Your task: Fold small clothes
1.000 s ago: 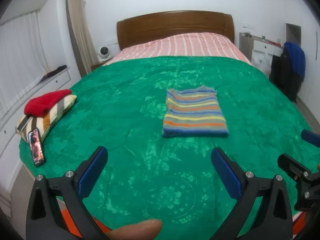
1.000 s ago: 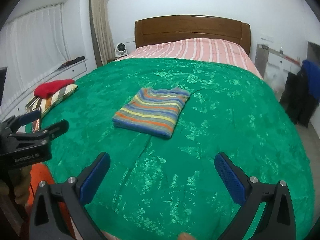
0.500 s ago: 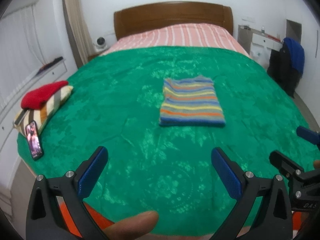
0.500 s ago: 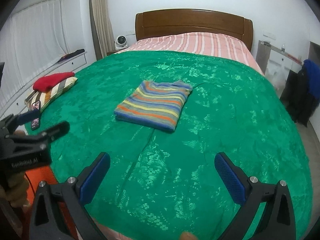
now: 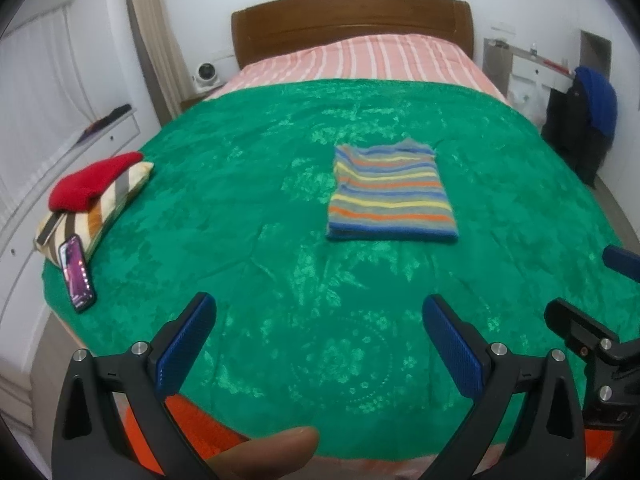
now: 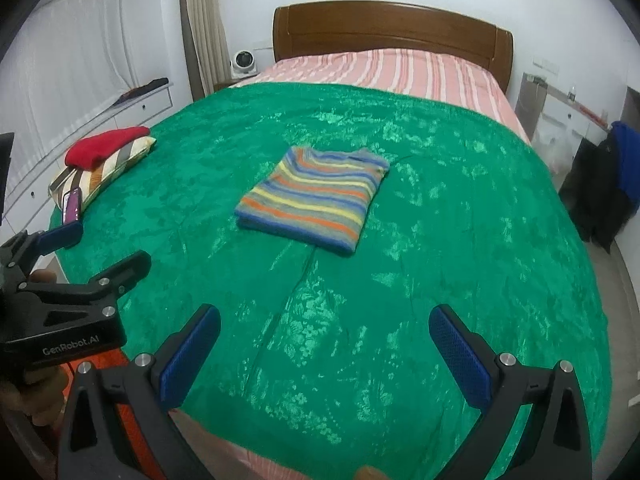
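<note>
Left wrist view cuts off the right gripper (image 5: 592, 316) at the right edge, so only part of it shows there; a fingertip (image 5: 264, 454) blurs the bottom edge. The folded striped sweater (image 5: 390, 194) lies mid-frame on the green bedspread (image 5: 240, 184), well beyond the left gripper (image 5: 316, 340), whose jaws stand wide and empty. Right wrist view shows the right gripper's jaws wide too, sweater above centre.

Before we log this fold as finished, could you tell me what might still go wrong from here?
The striped sweater lies folded on the green bedspread, with both claws open and held apart from it. Its far edge looks slightly uneven in the right wrist view, so it may loosen if moved. The phone sits near the bed's corner by the striped pillow; tugging the bedspread could slide it off.
</note>
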`<action>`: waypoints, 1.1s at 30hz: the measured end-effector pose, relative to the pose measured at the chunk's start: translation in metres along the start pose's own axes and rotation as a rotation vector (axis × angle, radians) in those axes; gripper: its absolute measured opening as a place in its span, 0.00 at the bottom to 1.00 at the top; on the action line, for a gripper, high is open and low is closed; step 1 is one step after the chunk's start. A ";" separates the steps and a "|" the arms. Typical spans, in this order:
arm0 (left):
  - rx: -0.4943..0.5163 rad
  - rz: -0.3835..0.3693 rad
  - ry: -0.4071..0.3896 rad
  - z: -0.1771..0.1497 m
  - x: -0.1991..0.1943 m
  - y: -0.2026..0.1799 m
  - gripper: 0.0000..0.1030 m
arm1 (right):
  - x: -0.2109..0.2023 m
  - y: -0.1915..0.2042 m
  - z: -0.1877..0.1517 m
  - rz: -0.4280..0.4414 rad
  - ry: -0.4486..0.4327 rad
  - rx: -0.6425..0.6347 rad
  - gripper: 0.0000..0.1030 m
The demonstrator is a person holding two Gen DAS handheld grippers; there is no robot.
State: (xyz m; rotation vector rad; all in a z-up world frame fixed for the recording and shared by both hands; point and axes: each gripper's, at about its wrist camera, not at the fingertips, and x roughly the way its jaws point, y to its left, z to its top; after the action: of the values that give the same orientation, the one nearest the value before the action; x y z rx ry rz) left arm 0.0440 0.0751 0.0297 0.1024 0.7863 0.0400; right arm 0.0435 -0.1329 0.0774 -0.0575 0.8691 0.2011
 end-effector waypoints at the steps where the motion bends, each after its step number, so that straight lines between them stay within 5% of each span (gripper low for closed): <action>1: -0.002 0.001 -0.002 0.000 -0.001 0.000 1.00 | -0.001 0.000 0.000 0.000 0.001 0.001 1.00; 33: -0.018 -0.006 -0.054 0.004 -0.012 0.000 1.00 | -0.010 0.002 0.000 -0.046 -0.024 -0.003 1.00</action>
State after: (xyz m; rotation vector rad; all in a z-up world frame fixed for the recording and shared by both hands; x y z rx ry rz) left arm 0.0385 0.0734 0.0411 0.0841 0.7319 0.0383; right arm 0.0370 -0.1329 0.0857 -0.0779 0.8427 0.1598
